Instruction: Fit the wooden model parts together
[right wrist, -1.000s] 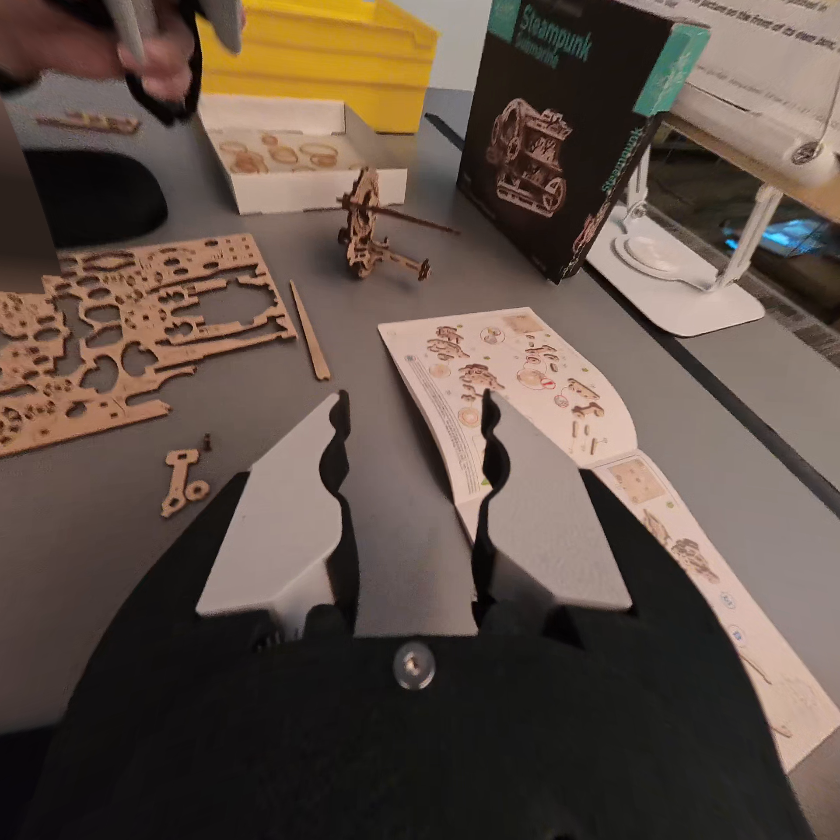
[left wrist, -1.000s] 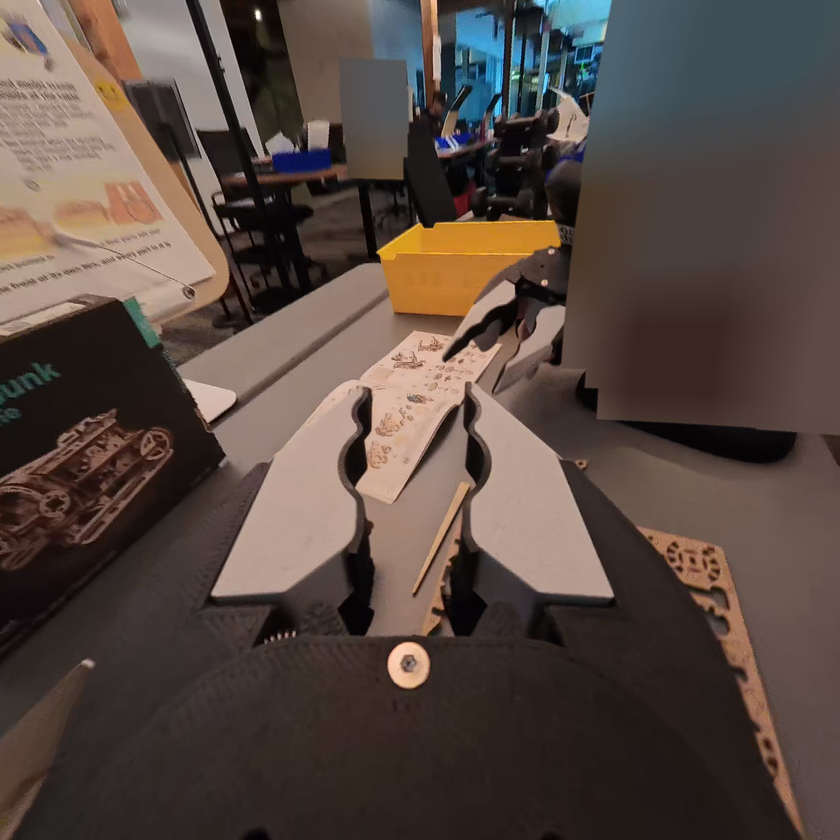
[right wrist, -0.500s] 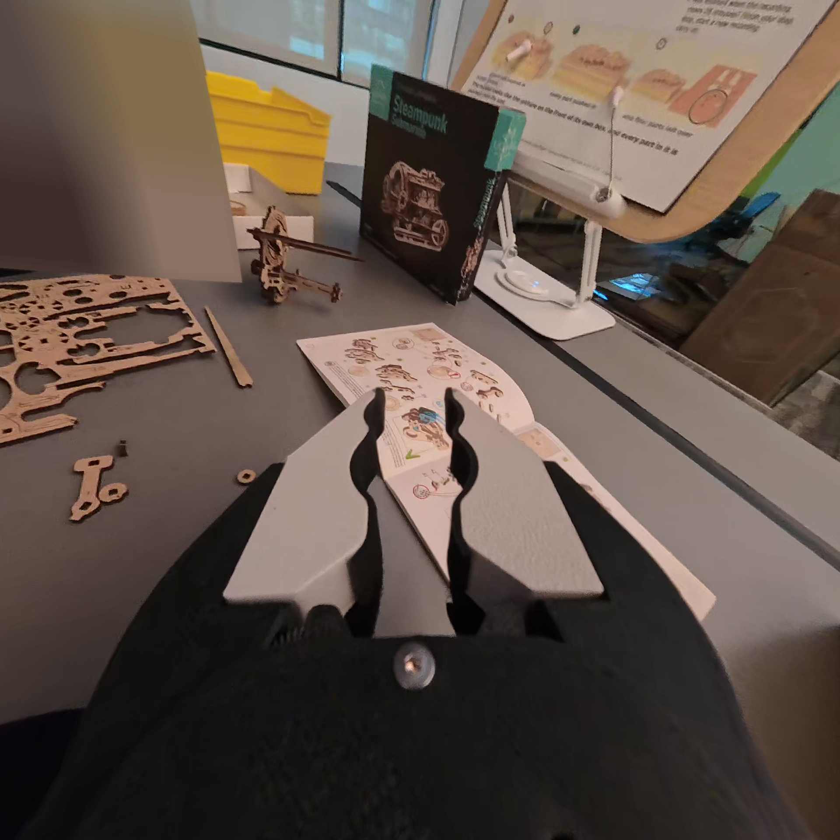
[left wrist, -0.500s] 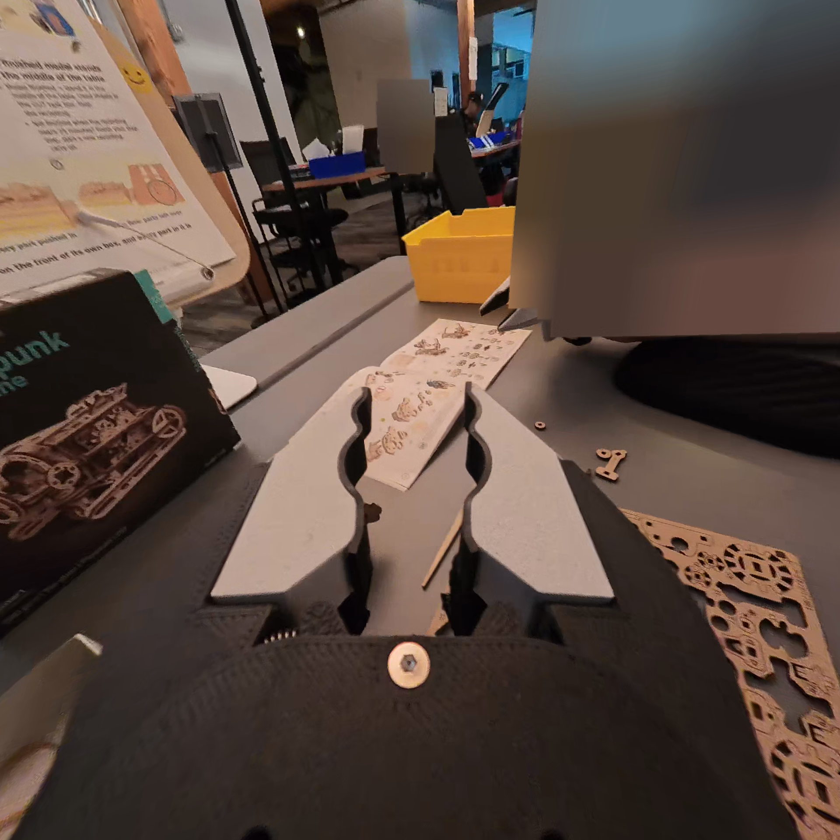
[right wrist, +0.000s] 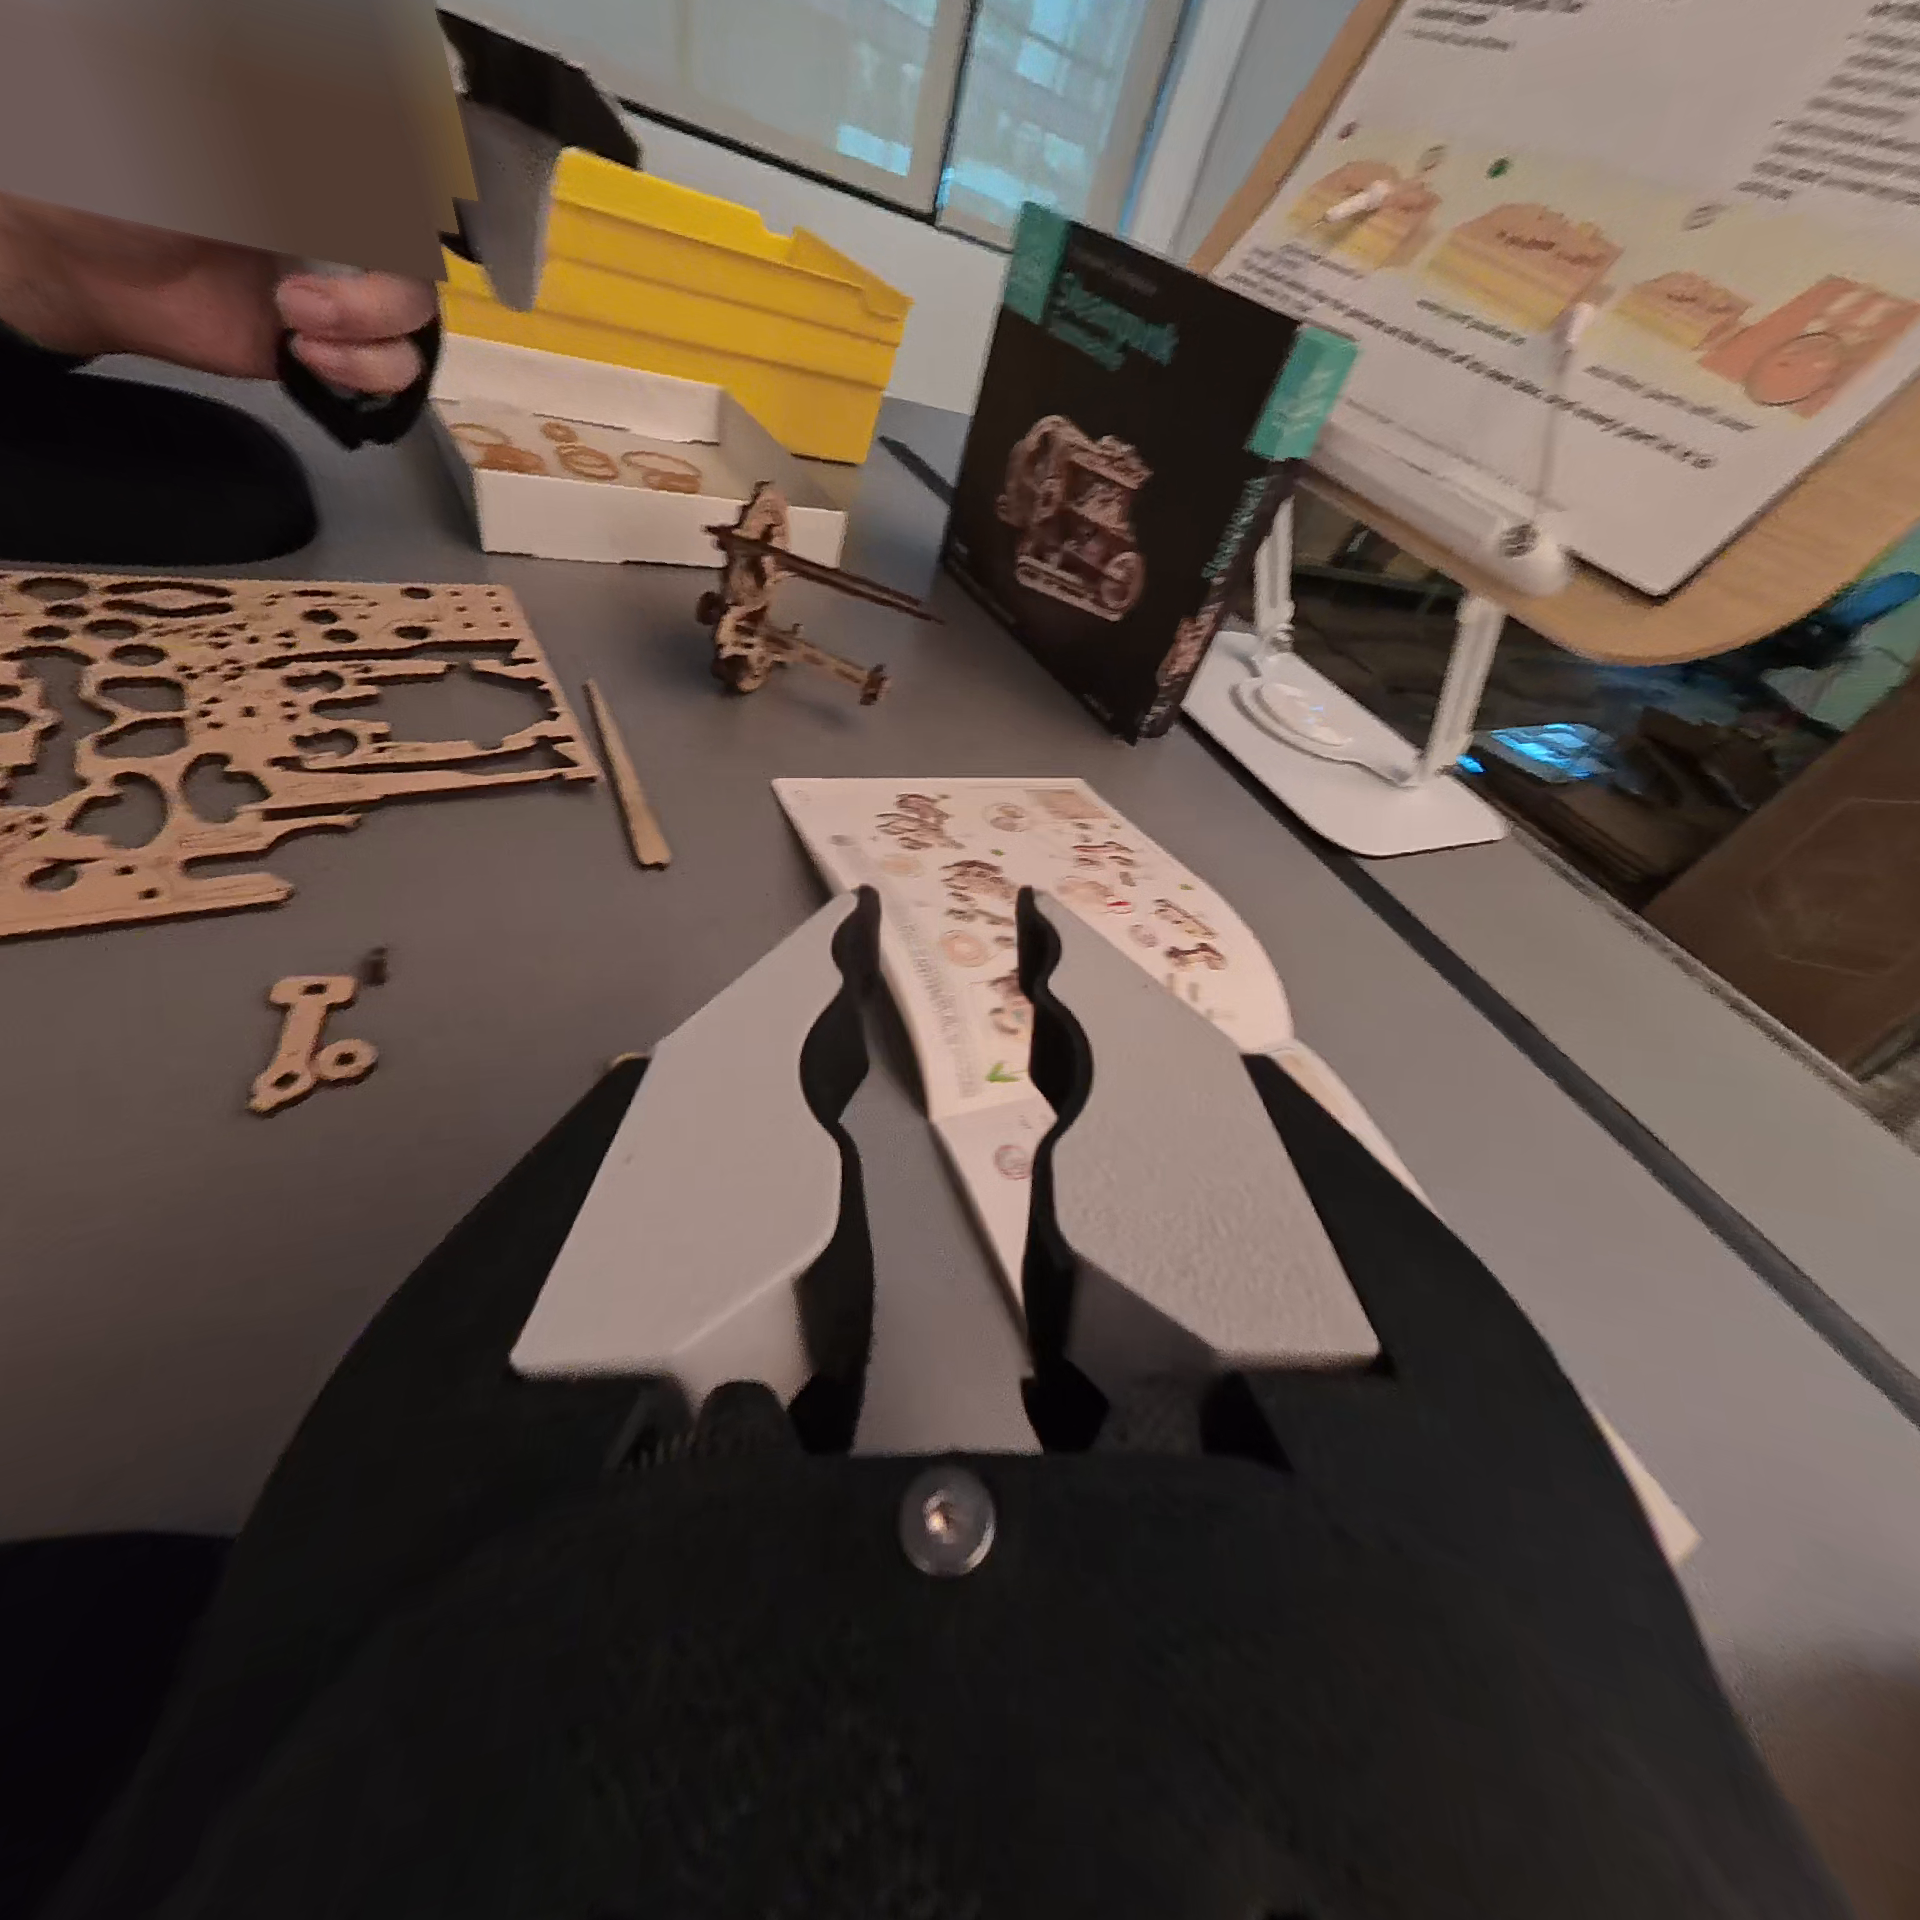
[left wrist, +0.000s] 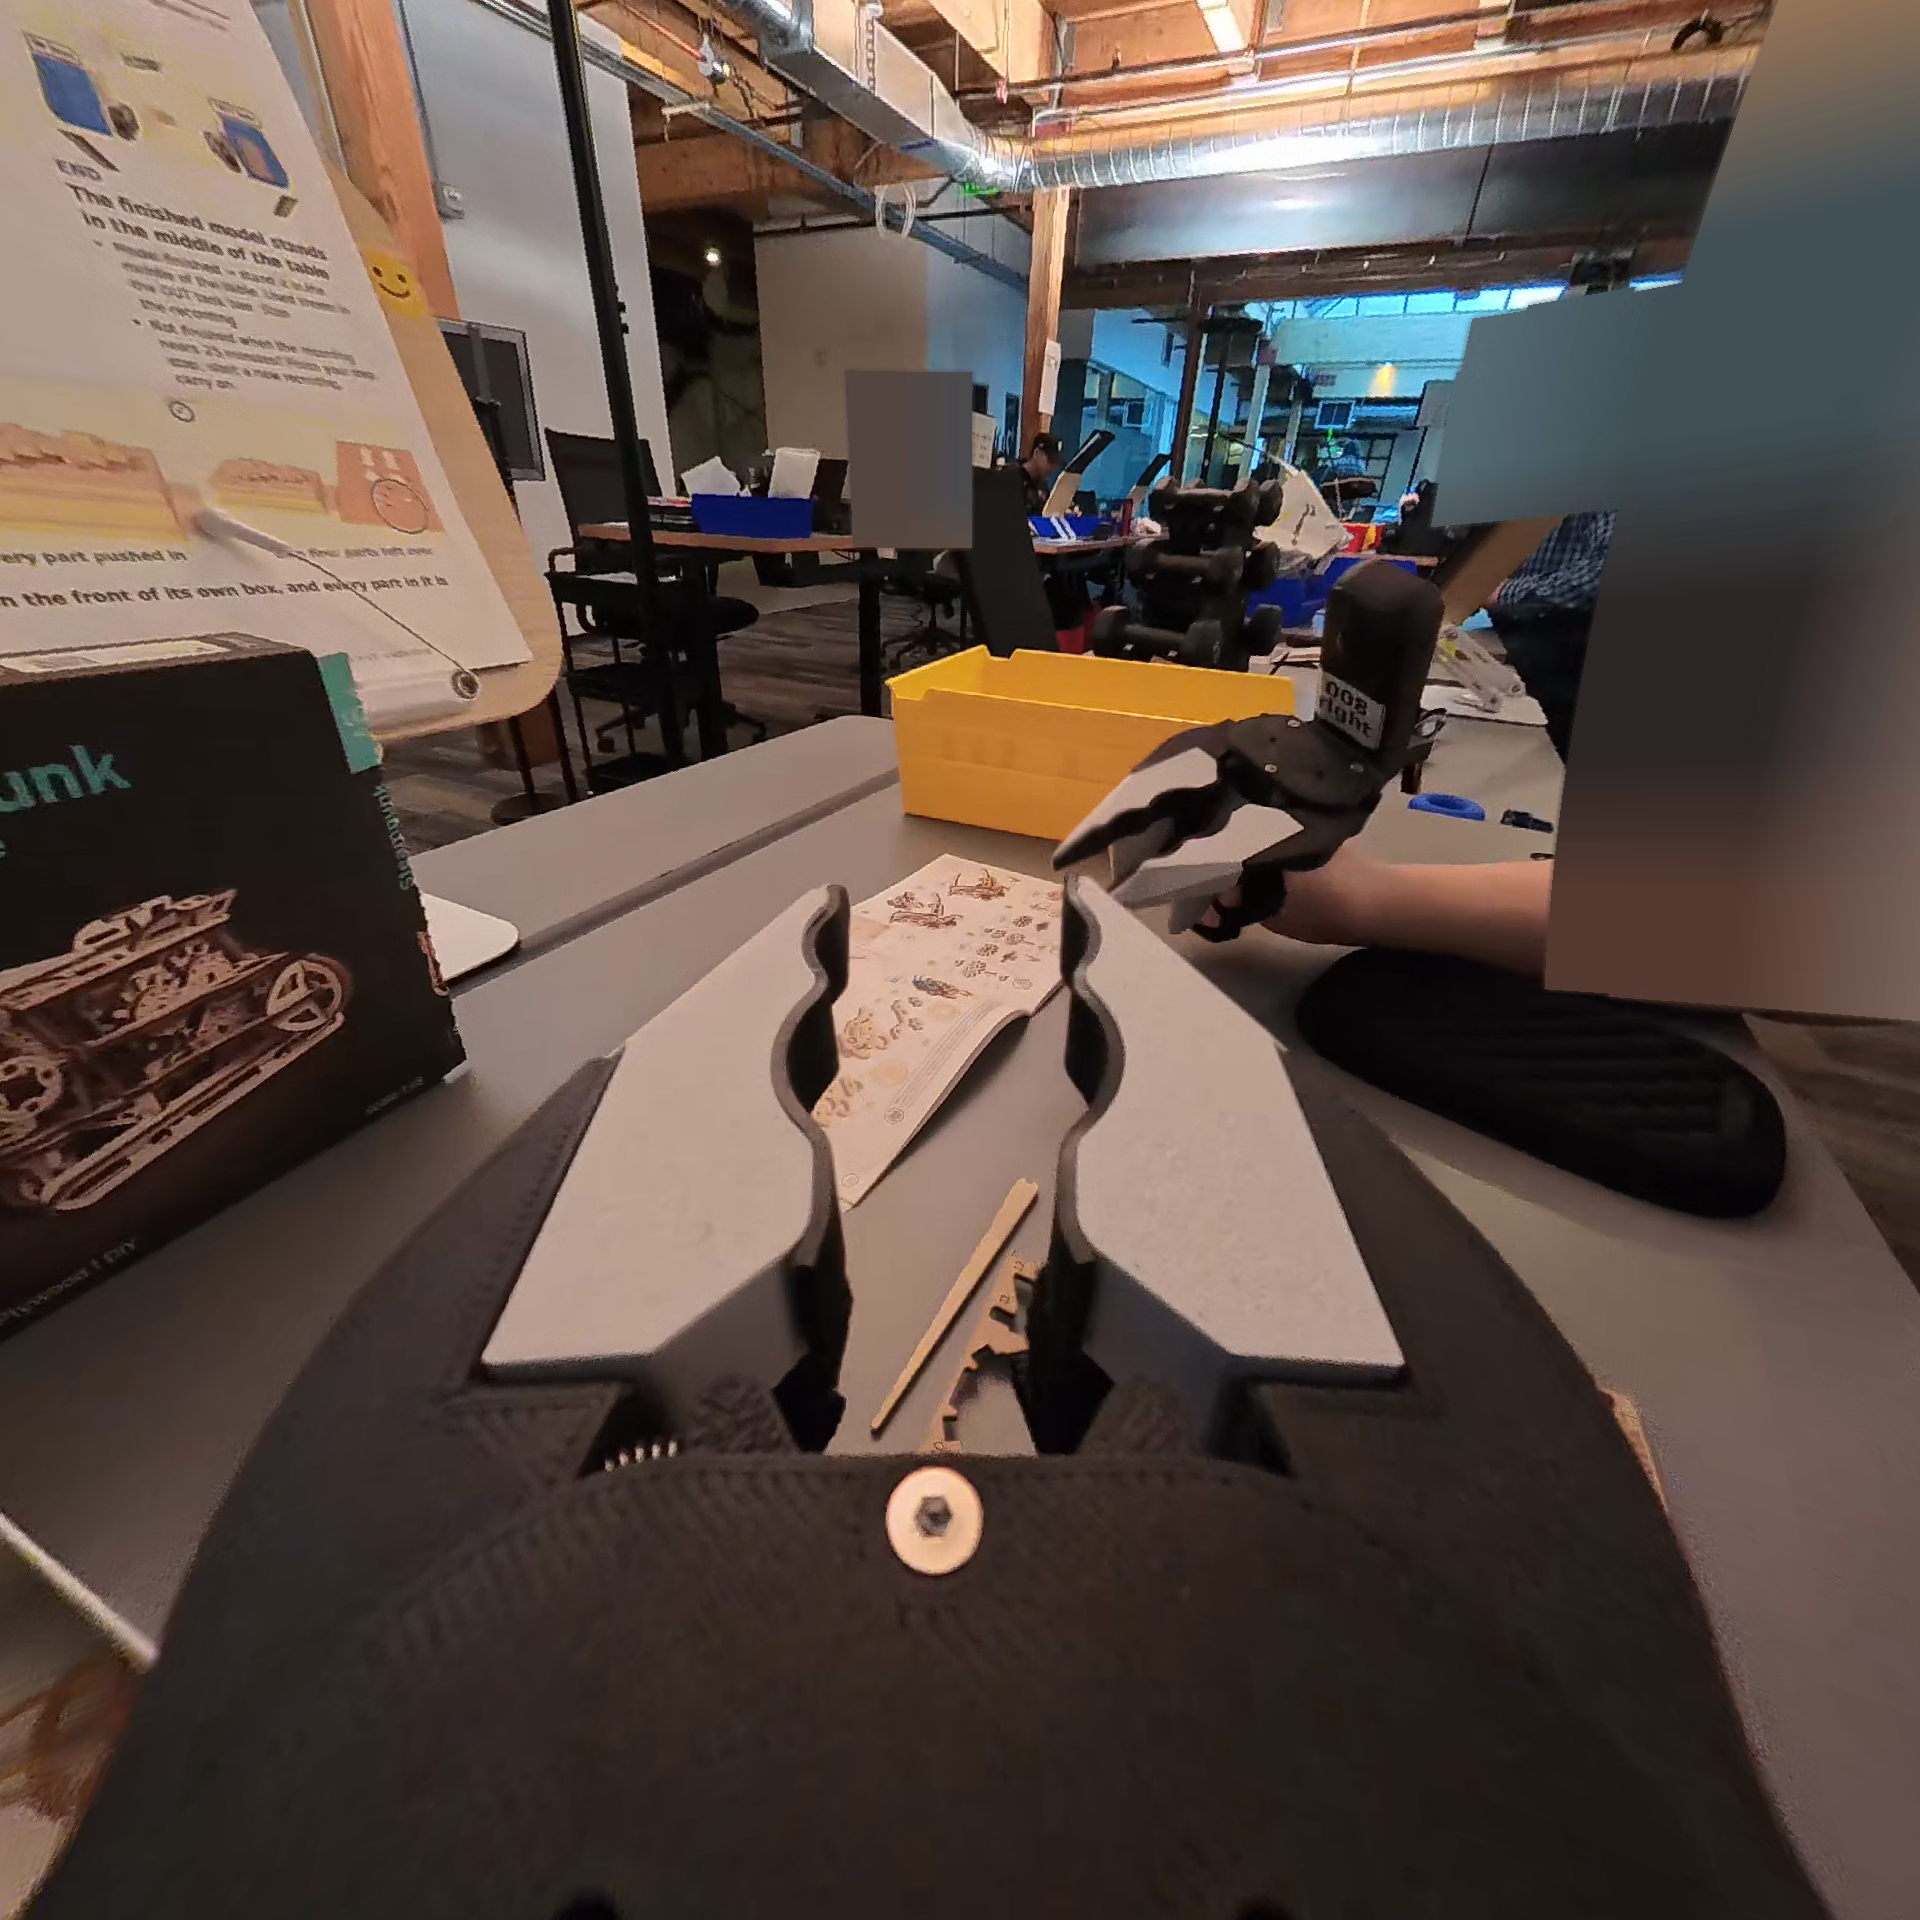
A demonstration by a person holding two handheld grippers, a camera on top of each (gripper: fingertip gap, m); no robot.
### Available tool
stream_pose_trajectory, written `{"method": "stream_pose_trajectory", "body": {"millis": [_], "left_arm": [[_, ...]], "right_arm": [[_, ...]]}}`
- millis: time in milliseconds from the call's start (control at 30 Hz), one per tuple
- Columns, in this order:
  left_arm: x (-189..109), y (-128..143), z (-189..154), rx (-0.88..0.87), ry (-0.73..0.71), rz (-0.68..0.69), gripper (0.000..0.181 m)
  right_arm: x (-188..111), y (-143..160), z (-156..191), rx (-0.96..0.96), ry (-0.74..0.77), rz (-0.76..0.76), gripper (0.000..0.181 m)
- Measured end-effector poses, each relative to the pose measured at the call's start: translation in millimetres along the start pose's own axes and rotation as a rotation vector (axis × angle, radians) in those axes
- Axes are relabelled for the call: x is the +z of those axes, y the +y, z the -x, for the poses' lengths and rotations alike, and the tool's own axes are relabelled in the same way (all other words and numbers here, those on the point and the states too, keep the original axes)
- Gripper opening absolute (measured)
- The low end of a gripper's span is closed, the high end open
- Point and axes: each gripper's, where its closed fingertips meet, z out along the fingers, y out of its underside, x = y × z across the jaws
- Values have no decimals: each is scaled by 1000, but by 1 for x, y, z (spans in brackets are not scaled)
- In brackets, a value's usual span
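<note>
My left gripper (left wrist: 951, 904) is open and empty, held above the grey table (left wrist: 644, 862). Under it lie a thin wooden stick (left wrist: 956, 1299) and the edge of a laser-cut sheet (left wrist: 987, 1340). My right gripper (right wrist: 945, 904) is open with a narrow gap, empty, over the instruction booklet (right wrist: 1091, 914). It also shows in the left wrist view (left wrist: 1117, 883), held by a hand. A partly built wooden model (right wrist: 769, 613) stands mid-table. The wooden parts sheet (right wrist: 260, 727), the stick (right wrist: 623, 774) and a small loose wooden link (right wrist: 307, 1039) lie to its left.
A black kit box (right wrist: 1122, 520) stands upright beside a white stand (right wrist: 1351, 748) that bears an instruction board. A white tray of wooden rings (right wrist: 623, 488) and a yellow bin (right wrist: 675, 301) sit at the back. A black pad (left wrist: 1538, 1081) lies at the table edge. My hands' fingertips stand some 20 cm from each other. Measured from the fingertips, the small loose wooden link (right wrist: 307, 1039) is 12 cm or so from the right gripper and 20 cm from the left.
My right gripper's jaws have narrowed since a second ago, and it has swung back towards the parts. My left gripper has lifted and tilted; its jaws stay open.
</note>
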Motion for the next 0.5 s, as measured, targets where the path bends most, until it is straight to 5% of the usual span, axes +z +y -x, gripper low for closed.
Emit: {"method": "stream_pose_trajectory", "body": {"millis": [267,500], "left_arm": [[7,14,-2,0,15,60,38],[8,13,-6,-2,27,63,38]], "right_arm": [[-19,6,102,137,-561,215,25],[-13,34,131,-18,-578,412,26]]}}
